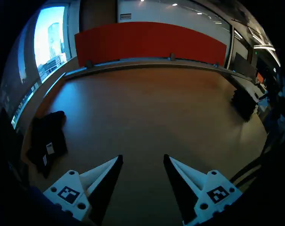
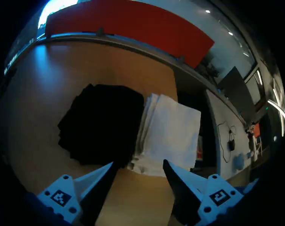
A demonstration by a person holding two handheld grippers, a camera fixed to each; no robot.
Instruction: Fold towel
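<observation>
Pickup stage, it seems: left gripper and right gripper are held apart, empty; white towel stack must be pinched next

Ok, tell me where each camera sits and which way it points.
Left gripper view: rides the left claw, facing out across the table to the red divider, with a window on its left; its own two open fingers show at the bottom.
Right gripper view: rides the right claw, tilted down at black towels beside white towels; its own open fingers show at the bottom.
Shared: the table and the red divider.
</observation>
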